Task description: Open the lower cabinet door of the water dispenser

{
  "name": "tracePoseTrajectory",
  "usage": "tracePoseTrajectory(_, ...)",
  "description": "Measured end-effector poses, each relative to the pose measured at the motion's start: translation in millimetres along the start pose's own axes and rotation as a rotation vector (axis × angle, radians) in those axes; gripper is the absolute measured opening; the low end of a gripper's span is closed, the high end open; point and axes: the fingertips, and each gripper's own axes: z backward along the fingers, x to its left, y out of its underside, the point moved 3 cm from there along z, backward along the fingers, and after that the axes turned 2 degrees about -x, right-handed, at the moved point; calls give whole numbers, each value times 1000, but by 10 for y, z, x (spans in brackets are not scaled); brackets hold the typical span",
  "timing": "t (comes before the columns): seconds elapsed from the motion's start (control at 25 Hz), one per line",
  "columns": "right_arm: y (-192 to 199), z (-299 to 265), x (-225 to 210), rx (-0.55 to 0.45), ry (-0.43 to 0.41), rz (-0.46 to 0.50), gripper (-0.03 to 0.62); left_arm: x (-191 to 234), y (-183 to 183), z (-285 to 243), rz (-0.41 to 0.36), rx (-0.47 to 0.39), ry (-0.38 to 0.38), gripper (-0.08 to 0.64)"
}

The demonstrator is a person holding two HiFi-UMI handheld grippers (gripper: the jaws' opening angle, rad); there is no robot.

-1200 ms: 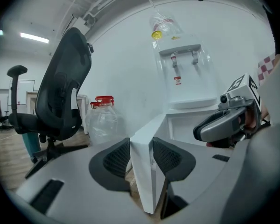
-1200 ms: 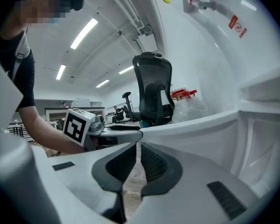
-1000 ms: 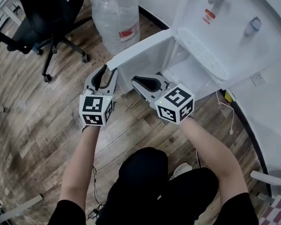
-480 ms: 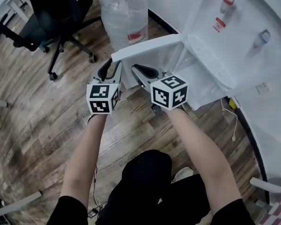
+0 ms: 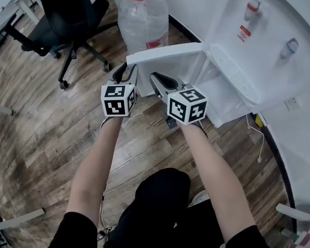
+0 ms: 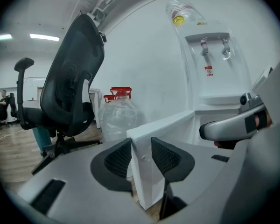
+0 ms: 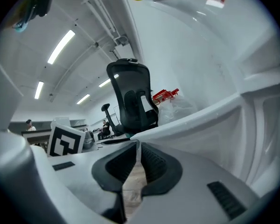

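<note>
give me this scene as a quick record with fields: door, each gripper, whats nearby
lower cabinet door: standing open, swung out from the water dispenser
left gripper: shut on the door's free edge
right gripper: jaws almost together, nothing clearly between them, close to the door's inner face
nearby: water bottle and office chair on the wood floor

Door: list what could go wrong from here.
1. The left gripper pinches only the door's free edge, so it may slip off during the swing.
2. The bottle stands just beyond the door; swung wider, the door could bump it.
3. The right gripper, shut and empty, hangs close beside the left; they might collide.
</note>
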Motion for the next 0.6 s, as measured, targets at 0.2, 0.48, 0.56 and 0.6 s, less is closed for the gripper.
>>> tracePoseTrajectory(0.2, 28, 12, -5, -4, 8, -18, 44, 48, 86, -81, 5, 15, -10, 144)
tracePoseTrajectory(0.48, -6, -5, 79, -10, -5, -4, 44, 180, 59, -318, 20, 16, -1, 146)
tracePoseTrajectory(0.56, -9, -2, 92, -12, -9, -3, 44, 239, 36, -414, 19, 24, 3, 146)
tracePoseTrajectory(0.6, -16, 3, 89, -15, -9, -4, 44, 260, 26, -458, 21, 28, 7, 146)
